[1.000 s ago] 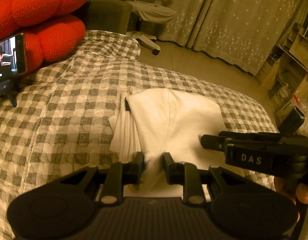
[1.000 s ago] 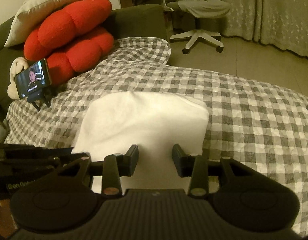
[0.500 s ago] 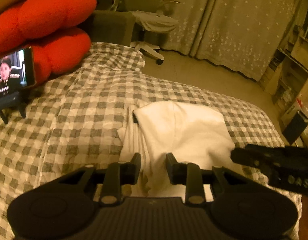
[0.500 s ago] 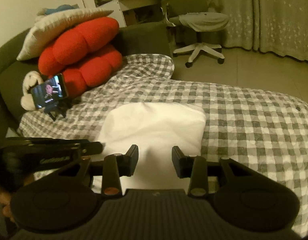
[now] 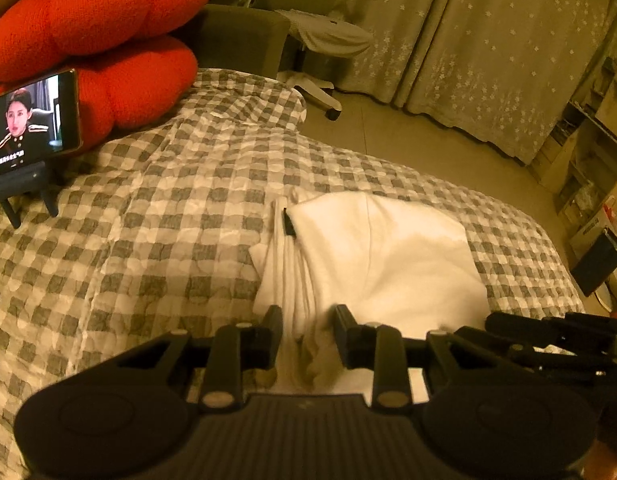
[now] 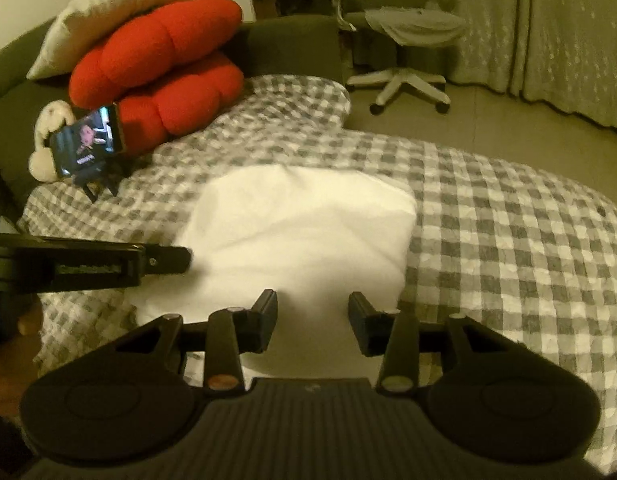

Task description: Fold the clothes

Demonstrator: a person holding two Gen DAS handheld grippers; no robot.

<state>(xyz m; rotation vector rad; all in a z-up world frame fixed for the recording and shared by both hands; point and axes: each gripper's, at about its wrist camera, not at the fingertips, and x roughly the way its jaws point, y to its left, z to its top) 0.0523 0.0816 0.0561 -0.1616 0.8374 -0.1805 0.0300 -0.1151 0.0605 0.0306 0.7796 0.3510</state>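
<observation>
A folded white garment (image 5: 388, 256) lies flat on the checked bed cover (image 5: 148, 240), with a small black tag (image 5: 287, 222) at its far left corner. My left gripper (image 5: 308, 332) stands at the garment's near left edge. Its jaws are apart and loose folds of the cloth lie between them without being pinched. In the right wrist view the same garment (image 6: 300, 232) spreads ahead of my right gripper (image 6: 312, 316). That gripper hovers over the near edge, its jaws are opening, and nothing is held between them. The left gripper (image 6: 168, 258) reaches in from the left there.
A phone on a stand (image 5: 32, 120) plays video at the far left, in front of red cushions (image 5: 108, 20). An office chair (image 6: 408, 40) and curtains (image 5: 488, 40) stand beyond the bed. Shelves and boxes (image 5: 588, 152) line the right.
My left gripper's jaws have widened around the cloth folds. The right gripper has dropped lower in the left wrist view. The garment lies as before.
</observation>
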